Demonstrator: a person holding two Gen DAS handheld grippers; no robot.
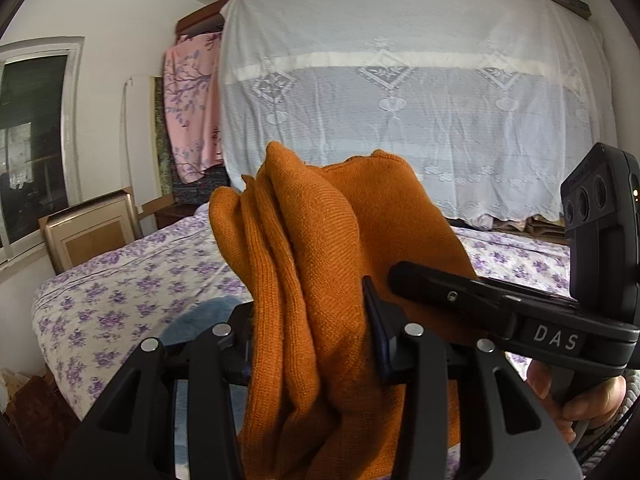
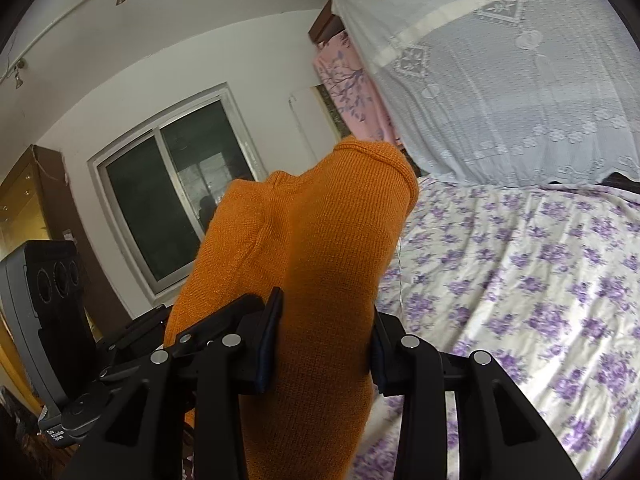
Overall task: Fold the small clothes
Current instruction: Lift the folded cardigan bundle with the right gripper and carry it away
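An orange knitted garment (image 1: 312, 264) hangs bunched in thick folds above the bed. My left gripper (image 1: 312, 344) is shut on it, with the knit packed between both pads. In the right wrist view the same orange garment (image 2: 316, 264) rises in front of the camera, and my right gripper (image 2: 324, 356) is shut on it too. The right gripper's body (image 1: 480, 300) reaches in from the right of the left wrist view, held by a hand (image 1: 576, 400). The left gripper's body (image 2: 60, 320) shows at the left edge of the right wrist view.
A bed with a purple-flowered sheet (image 2: 520, 280) lies below and ahead. A white lace cloth (image 1: 400, 100) covers tall furniture behind it, next to a pink flowered cloth (image 1: 192, 108). A blue item (image 1: 200, 316) lies on the bed. A window (image 2: 168, 200) is on the wall.
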